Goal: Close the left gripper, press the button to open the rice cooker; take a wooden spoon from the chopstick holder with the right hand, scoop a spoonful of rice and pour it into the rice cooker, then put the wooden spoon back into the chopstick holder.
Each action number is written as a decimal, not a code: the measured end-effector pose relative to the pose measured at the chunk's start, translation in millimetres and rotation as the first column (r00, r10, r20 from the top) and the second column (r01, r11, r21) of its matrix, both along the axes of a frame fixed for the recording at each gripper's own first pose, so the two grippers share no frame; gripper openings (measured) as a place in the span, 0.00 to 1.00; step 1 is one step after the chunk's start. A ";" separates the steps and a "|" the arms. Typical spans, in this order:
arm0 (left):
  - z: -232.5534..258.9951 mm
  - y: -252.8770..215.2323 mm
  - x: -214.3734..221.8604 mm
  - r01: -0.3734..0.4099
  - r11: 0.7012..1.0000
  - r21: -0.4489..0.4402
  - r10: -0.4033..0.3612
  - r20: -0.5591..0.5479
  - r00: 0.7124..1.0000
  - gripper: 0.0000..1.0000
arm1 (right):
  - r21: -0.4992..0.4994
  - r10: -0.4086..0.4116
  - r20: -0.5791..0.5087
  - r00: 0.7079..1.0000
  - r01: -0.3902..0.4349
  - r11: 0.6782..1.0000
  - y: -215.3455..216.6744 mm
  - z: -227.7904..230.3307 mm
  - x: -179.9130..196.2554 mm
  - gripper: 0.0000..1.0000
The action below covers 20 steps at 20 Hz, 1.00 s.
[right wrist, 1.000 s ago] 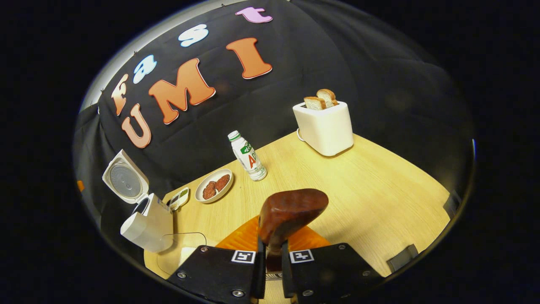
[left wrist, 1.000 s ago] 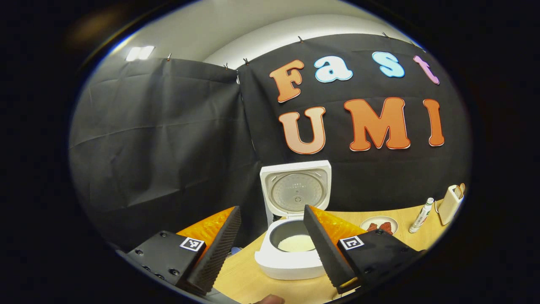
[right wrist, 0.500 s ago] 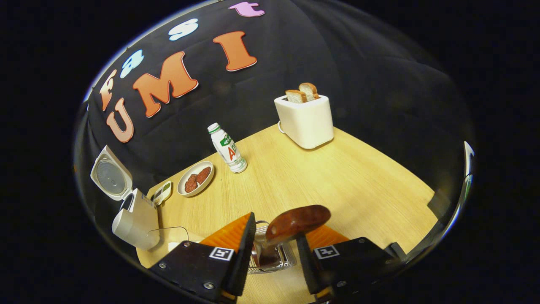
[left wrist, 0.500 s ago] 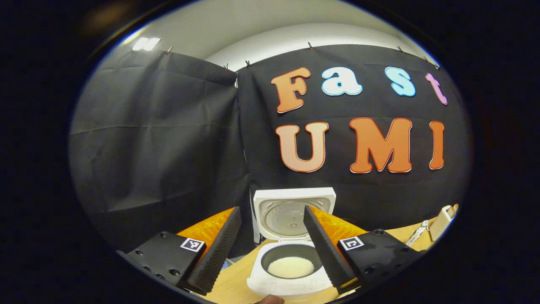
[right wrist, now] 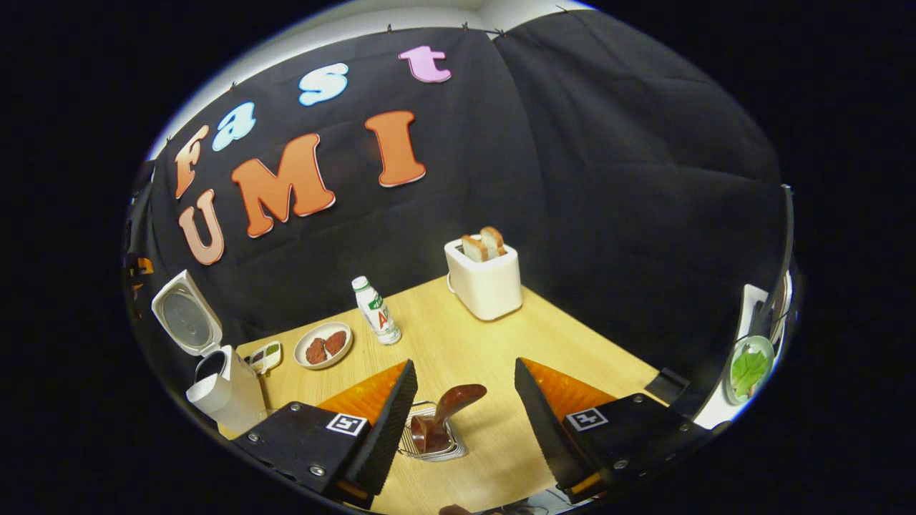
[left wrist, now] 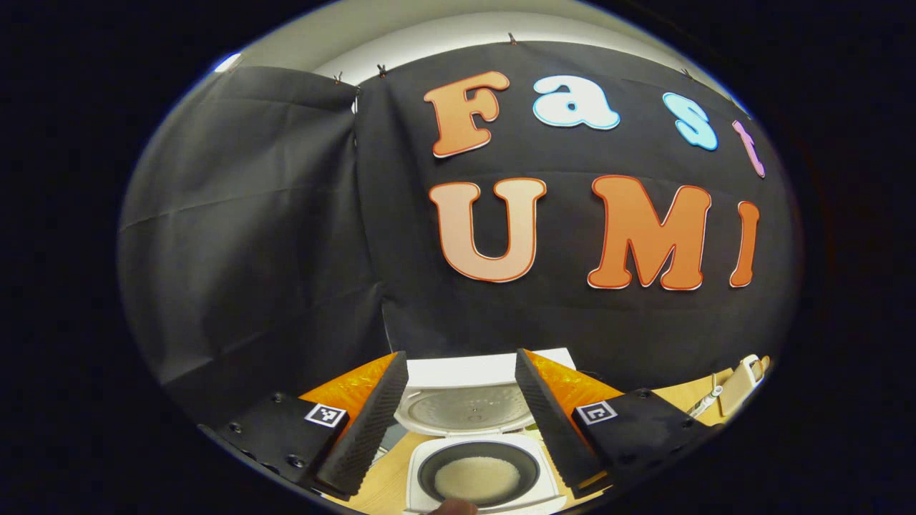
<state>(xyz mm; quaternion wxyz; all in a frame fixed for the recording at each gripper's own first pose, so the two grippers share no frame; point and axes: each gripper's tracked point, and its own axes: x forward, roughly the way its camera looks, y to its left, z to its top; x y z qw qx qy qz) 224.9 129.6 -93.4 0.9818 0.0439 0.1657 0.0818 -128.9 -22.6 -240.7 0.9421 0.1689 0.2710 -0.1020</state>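
In the left gripper view, the left gripper (left wrist: 458,422) hung above the rice cooker (left wrist: 478,472) with its 2 fingers (left wrist: 365,429) spread wide apart and holding nothing; the cooker sat between them and lower, its lid (left wrist: 465,397) standing open toward the black cloth wall, and the dark inner pot held a pale bed of rice (left wrist: 476,478); a strip of the wooden desk (left wrist: 386,479) showed to the left of the cooker.

In the right gripper view, the right gripper (right wrist: 465,422) was raised over the desk (right wrist: 572,343), its 2 fingers (right wrist: 390,415) wide apart and gripping nothing; between them, lower down on the desk, stood the wire chopstick holder (right wrist: 433,447) with the wooden spoon (right wrist: 447,415) resting in it, bowl end up and leaning to the right, touching neither finger; farther off at the left edge stood the rice cooker (right wrist: 222,390) with its lid (right wrist: 182,322) raised; just beside it lay a small tray (right wrist: 265,355); then came a plate (right wrist: 323,345) carrying 2 reddish-brown pieces, an upright white bottle (right wrist: 376,311) with a green cap, and a white toaster (right wrist: 485,282) with 2 slices of bread (right wrist: 483,244) sticking out of it, near the wall; at the far right edge a bowl (right wrist: 748,357) held something green.
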 end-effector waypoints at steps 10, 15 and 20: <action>-72.4 26.5 77.7 -0.076 0.995 -0.070 0.055 -0.255 0.965 1.00 | -0.096 -0.062 0.138 0.988 0.076 0.992 -26.5 89.1 -18.2 0.86; -106.3 4.9 18.6 -0.098 0.985 -0.139 0.021 -0.472 0.882 0.99 | -0.095 0.020 0.156 0.988 -0.005 0.995 -9.5 95.5 3.7 0.86; -151.3 -5.3 -59.1 -0.120 0.983 -0.141 0.006 -0.622 0.783 1.00 | -0.073 0.115 0.171 0.979 -0.104 0.992 6.0 94.3 26.8 0.86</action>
